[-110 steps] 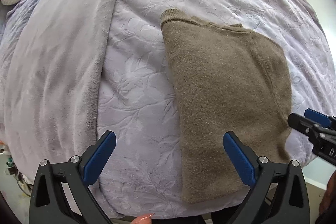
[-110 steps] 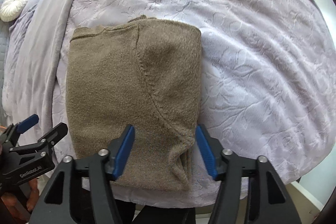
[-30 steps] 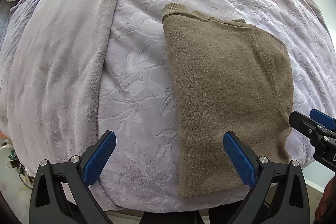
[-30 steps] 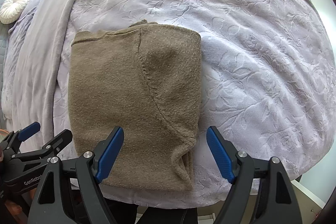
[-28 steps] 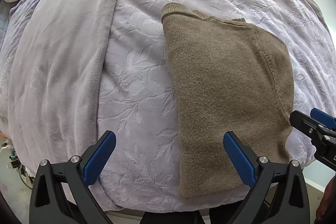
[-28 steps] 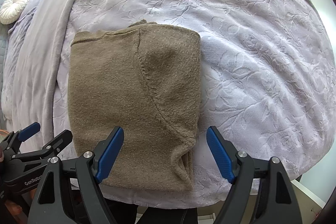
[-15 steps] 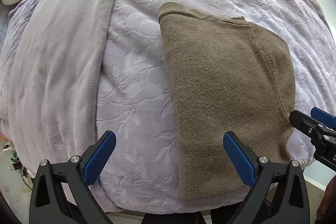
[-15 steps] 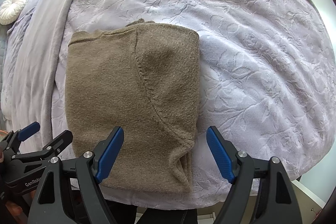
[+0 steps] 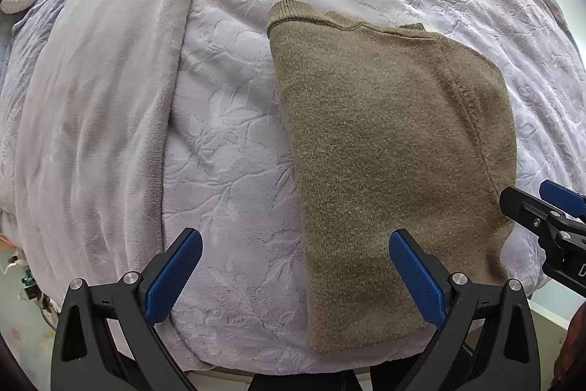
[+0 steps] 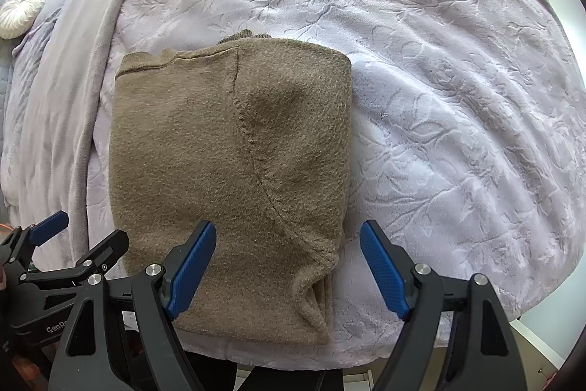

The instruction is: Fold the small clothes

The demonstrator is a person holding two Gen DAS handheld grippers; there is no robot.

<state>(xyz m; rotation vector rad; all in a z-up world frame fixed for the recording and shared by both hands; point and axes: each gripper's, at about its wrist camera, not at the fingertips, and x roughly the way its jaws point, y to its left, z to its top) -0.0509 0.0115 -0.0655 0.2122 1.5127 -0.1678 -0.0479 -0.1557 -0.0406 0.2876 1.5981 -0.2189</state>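
A bed (image 10: 457,98) under a lavender leaf-embossed bedspread (image 9: 238,171) fills the daylit room.

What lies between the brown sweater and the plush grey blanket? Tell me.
Only bare embossed lilac bedspread separates the sweater from the grey blanket; nothing rests on that strip. The left wrist view shows it best.

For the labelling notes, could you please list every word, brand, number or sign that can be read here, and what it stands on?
"GenRo", cut off by the right gripper's arm: white letters on the black body of the left gripper, seen in the right wrist view.
"D", cut off at the picture's edge: white letter on the black body of the right gripper, seen in the left wrist view.
Nothing legible on the brown sweater or the lilac bedspread.
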